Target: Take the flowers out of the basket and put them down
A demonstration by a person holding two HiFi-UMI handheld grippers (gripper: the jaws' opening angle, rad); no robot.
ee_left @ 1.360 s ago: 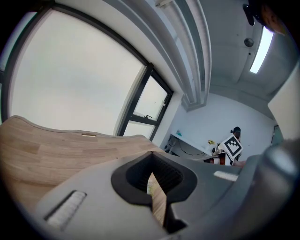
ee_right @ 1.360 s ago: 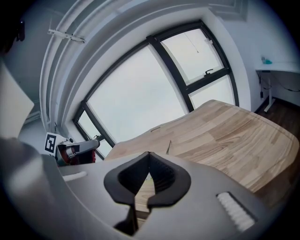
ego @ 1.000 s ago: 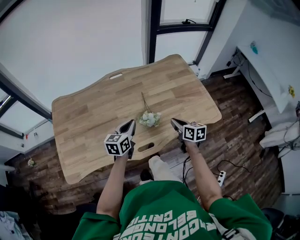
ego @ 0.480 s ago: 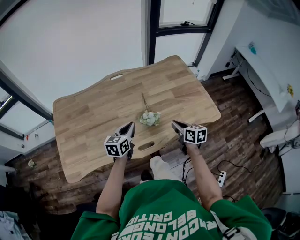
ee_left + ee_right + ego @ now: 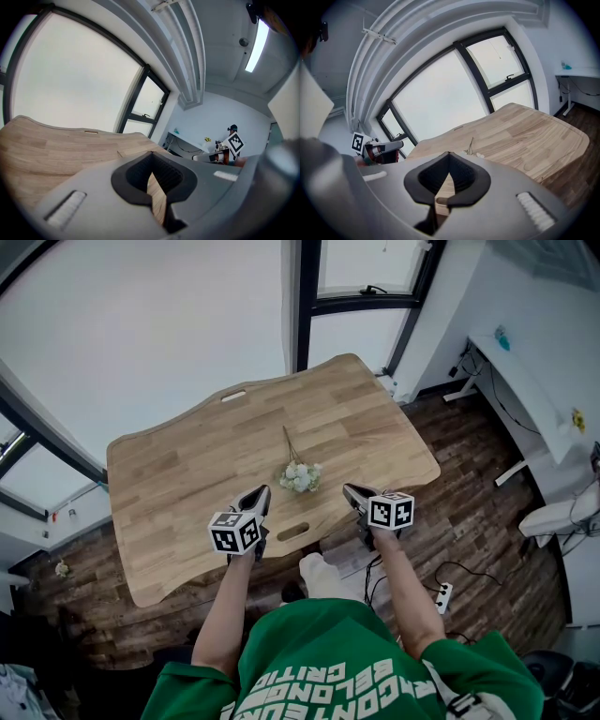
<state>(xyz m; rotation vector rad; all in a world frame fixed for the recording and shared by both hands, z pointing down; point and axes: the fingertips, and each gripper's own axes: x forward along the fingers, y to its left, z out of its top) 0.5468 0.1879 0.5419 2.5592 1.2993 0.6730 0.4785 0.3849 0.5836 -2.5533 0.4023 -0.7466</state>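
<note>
- Arms (image 5: 230, 606) of a person in a green top (image 5: 347, 671) reached out to the near edge of the wooden table (image 5: 169, 484).
- At that near edge hovered the left gripper (image 5: 256, 495), its jaws pressed together with nothing caught between them.
- Further right along the same edge hung the right gripper (image 5: 353, 493), its jaws likewise closed tight and empty.
- Cut into the table's near edge, between the two grippers, was a handle slot (image 5: 292, 533).
- Just past that slot, the flowers (image 5: 300, 476) lay flat on the table, touching neither gripper, white blossoms toward the person and the thin stem pointing at the far edge.
- Near the table's far edge was a second slot (image 5: 232, 393).
- Beyond the table stood tall windows (image 5: 141, 324) with dark frames.
</note>
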